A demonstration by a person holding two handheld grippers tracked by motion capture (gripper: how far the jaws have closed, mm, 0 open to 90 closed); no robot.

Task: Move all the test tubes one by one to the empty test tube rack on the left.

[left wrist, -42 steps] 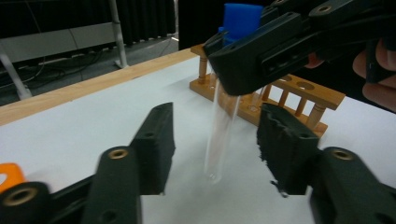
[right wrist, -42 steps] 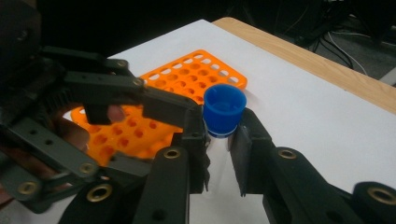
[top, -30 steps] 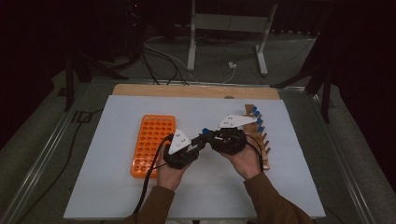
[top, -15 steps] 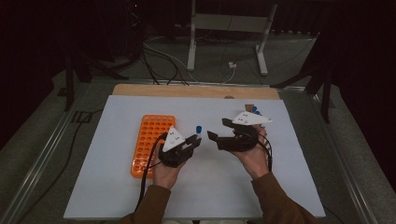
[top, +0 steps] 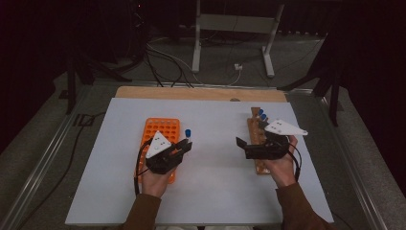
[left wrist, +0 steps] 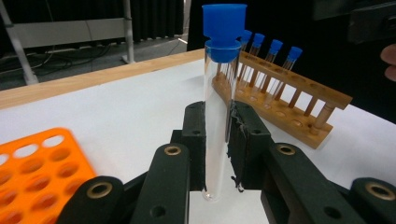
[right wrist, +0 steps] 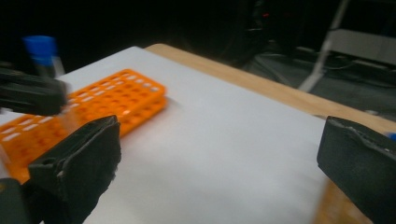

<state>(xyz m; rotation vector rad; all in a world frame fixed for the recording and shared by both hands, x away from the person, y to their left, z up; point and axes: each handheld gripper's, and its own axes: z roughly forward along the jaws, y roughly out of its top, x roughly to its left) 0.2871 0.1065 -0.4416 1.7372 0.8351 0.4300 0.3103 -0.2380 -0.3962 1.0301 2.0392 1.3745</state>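
The test tube (left wrist: 216,116) stands upright, blue cap up, clamped low on its glass between the pads of the left gripper (left wrist: 216,140), beside the orange rack (top: 160,139). The right gripper (right wrist: 219,163) has just been opening, nothing between its 2 jaws.

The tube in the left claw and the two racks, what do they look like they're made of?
The tube looks like clear glass or plastic, see-through, with a matte blue plastic cap. The orange rack looks like moulded plastic, evenly coloured with neat round holes. The other rack looks like light varnished wood, with turned posts.
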